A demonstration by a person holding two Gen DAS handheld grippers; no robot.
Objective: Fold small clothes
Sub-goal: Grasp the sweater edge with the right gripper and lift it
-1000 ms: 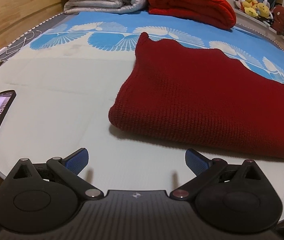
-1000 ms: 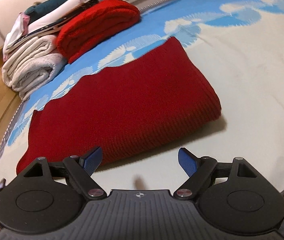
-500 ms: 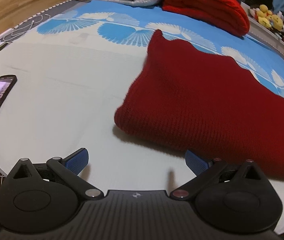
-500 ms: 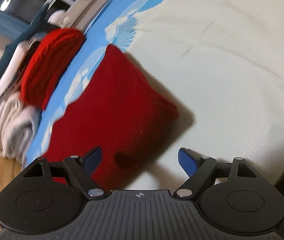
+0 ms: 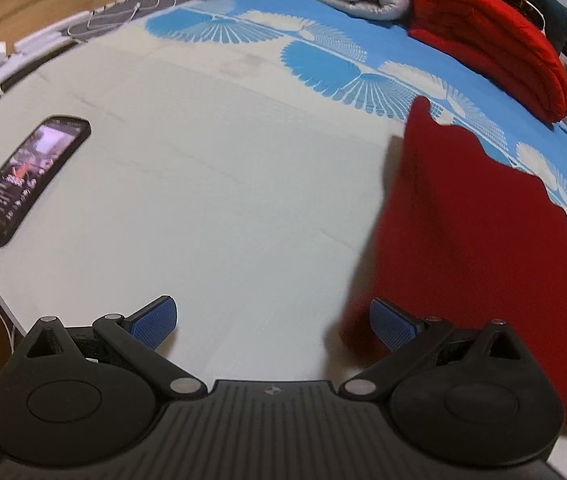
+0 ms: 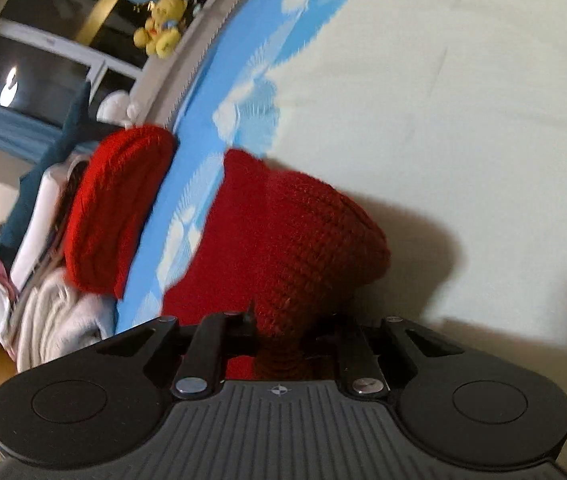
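Pale bedding with a blue fan border carries a half-folded dark red knit (image 5: pixel 483 248) — its corner is being pinched by the closing right gripper (image 6: pixel 279 344), the left gripper (image 5: pixel 273 320) gaping empty beside it — folding unfinished.

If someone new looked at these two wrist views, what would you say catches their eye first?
Most striking is the dark red knitted garment on the pale bed sheet: the right gripper is closing on a bunched corner of it that sits between its jaws. The left gripper is open over bare sheet at the garment's near left edge. A lit phone lies far left, and a folded bright red blanket sits at the back.
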